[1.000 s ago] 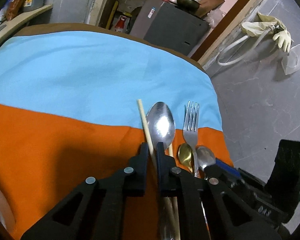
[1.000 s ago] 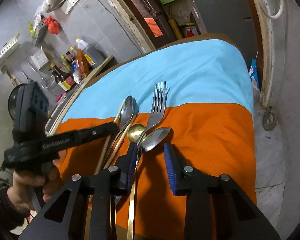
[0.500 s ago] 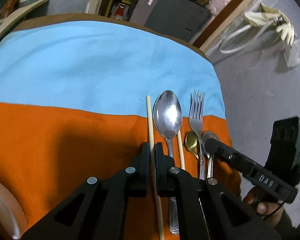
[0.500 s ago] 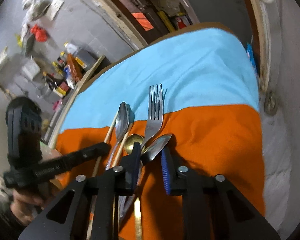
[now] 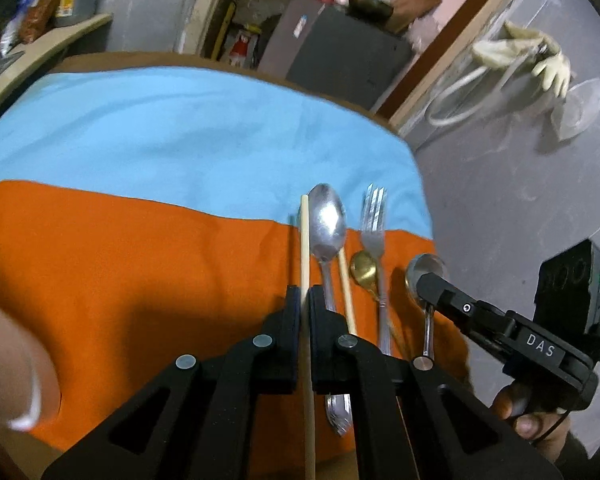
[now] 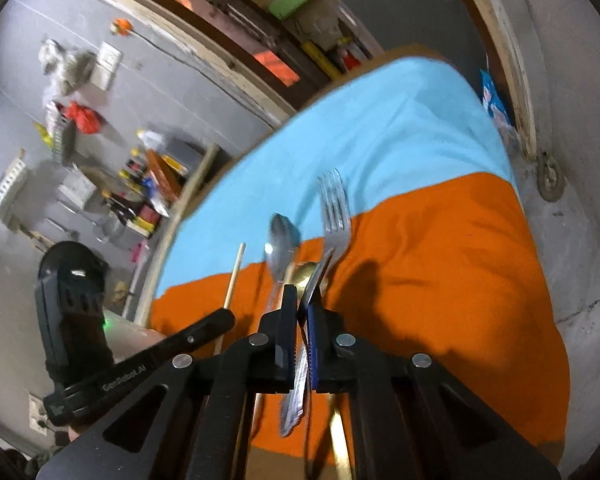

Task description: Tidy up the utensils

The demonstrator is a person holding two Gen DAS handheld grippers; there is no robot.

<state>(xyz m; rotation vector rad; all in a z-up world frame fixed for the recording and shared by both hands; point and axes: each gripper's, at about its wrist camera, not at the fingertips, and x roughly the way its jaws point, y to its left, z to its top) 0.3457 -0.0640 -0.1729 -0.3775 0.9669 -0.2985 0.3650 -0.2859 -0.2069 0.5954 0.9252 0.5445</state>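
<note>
The left gripper (image 5: 304, 300) is clamped on 1 pale chopstick (image 5: 305, 240), stiff, light and thin, gripped mid-shaft so it should not pivot. The right gripper (image 6: 302, 320), whose jaws have just been closing, pinches a small steel spoon (image 6: 296, 396) by its handle: smooth metal, likely slippery, turned on edge. The rest lie on the orange cloth (image 5: 140, 264) over the worktop.

Lived-in home kitchen/utility corner: grey tiled walls, shelf (image 6: 156, 184) crammed with sauce bottles and packets, wall socket (image 6: 107, 65), rubber gloves (image 5: 540, 60) on a hose, grey cabinet (image 5: 340, 56) holding a bowl, worktop under an orange-and-blue cloth (image 5: 140, 152) with cutlery laid out
</note>
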